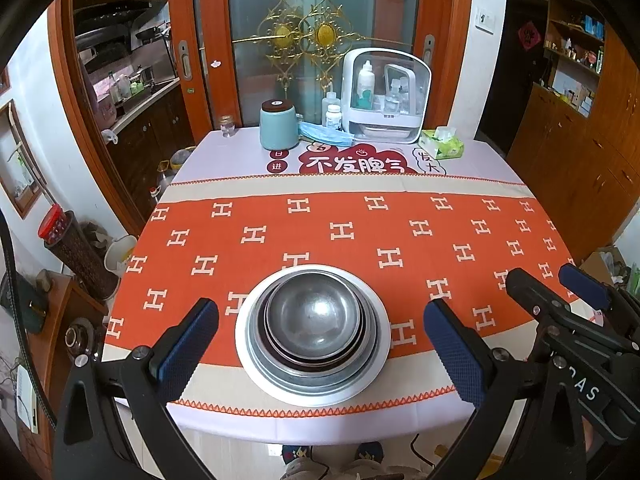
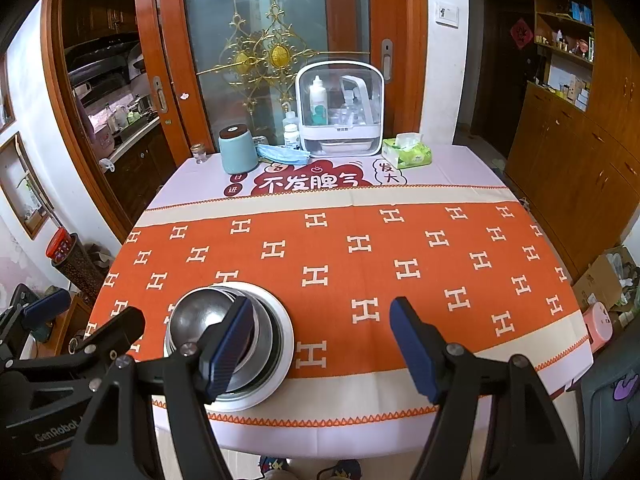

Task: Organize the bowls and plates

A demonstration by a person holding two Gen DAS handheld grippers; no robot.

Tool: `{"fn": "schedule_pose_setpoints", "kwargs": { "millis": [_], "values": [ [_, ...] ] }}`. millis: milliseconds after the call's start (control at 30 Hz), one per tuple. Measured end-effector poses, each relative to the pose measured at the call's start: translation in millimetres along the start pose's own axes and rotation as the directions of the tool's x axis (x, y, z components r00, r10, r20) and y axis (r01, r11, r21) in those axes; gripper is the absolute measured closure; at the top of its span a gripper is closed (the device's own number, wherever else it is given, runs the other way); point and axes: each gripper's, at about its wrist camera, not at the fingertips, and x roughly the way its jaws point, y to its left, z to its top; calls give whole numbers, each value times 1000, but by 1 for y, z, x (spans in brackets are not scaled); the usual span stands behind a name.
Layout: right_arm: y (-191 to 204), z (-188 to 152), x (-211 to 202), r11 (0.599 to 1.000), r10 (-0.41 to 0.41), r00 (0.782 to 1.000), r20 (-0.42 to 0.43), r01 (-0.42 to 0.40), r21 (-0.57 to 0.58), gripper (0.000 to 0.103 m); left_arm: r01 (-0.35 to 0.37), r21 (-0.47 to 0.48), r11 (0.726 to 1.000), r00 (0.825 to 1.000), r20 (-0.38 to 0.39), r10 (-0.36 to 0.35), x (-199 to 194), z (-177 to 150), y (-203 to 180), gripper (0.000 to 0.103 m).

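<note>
A stack of dishes sits near the front edge of the table: a white plate (image 1: 380, 344) at the bottom, a metal plate (image 1: 276, 376) on it, and nested metal bowls (image 1: 314, 320) on top. The stack also shows in the right wrist view (image 2: 276, 320), partly hidden by my right gripper's left finger. My left gripper (image 1: 320, 344) is open and empty, its fingers either side of the stack and above it. My right gripper (image 2: 324, 344) is open and empty, to the right of the stack; it also shows in the left wrist view (image 1: 556, 292).
The table wears an orange cloth (image 1: 360, 240) with H marks. At the far end stand a teal canister (image 1: 279, 126), a white storage box with bottles (image 1: 386, 94), a tissue pack (image 1: 442, 144), a face mask (image 1: 324, 134) and a small glass jar (image 1: 227, 124).
</note>
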Motion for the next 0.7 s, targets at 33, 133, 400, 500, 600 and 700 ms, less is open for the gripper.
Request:
{"fn": "schedule_pose_setpoints", "kwargs": {
  "millis": [33,133,400,500,600,700],
  "values": [
    [0,0,0,1000,0,1000,0,0,0,31,0,0,1000,1000,-1,0,0,0,0,1],
    [0,0,0,1000,1,1000,0,-1,0,31,0,1,1000,1000,0,0,1,1,0,1],
    [0,1,0,1000,1,1000,0,-1,0,31,2,-1,1000,1000,-7,-2,1,0,1,1],
    [1,1,1,1000,0,1000,-3,0,0,31,1,0,1000,1000,-11,-1,2,-1,2,1],
    [0,0,0,1000,0,1000,-2,0,0,31,2,-1,1000,1000,-10,-2,2,0,2,1],
    [0,-1,0,1000,-1,1000,-1,1,0,31,1,-1,1000,1000,-9,-1,2,0,2,1]
  ]
}}
